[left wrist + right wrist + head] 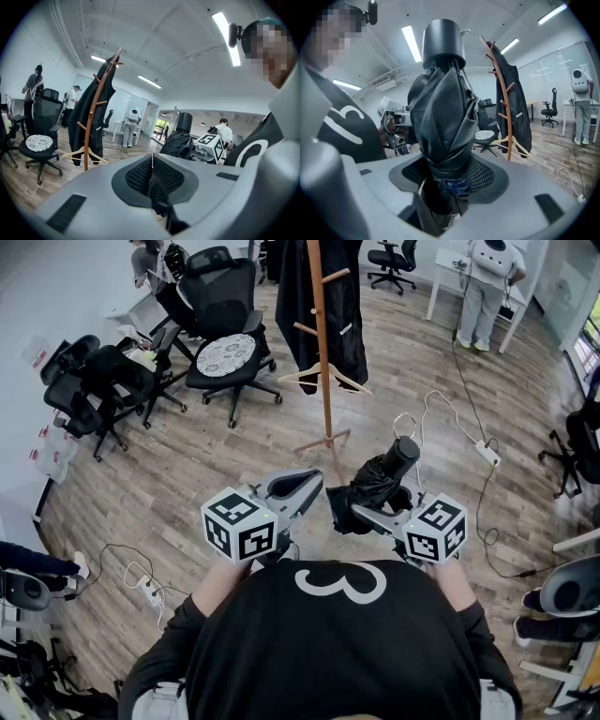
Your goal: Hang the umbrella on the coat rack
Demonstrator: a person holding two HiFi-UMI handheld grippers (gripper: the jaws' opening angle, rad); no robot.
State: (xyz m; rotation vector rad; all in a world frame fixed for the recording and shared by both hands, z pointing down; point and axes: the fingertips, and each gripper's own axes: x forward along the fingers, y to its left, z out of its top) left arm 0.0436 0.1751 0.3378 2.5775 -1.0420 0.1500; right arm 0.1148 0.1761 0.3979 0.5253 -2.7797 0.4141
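A folded black umbrella [440, 108] with a round black handle stands up between the jaws of my right gripper [445, 180], which is shut on its bundled fabric. In the head view the umbrella [380, 482] points ahead and a little right of the wooden coat rack [322, 334], whose base stands just beyond it. The left gripper [295, 486] is held level beside it on the left, its pads [151, 161] together and holding nothing. From the left gripper view the umbrella [180, 140] shows at the right and the coat rack [96, 108] at the left.
A black coat [339, 306] and a wooden hanger [323, 376] hang on the rack. Office chairs [225, 343] stand to its left. A power strip with cables [487, 454] lies on the wood floor at the right. A person [487, 277] stands at a white desk far back.
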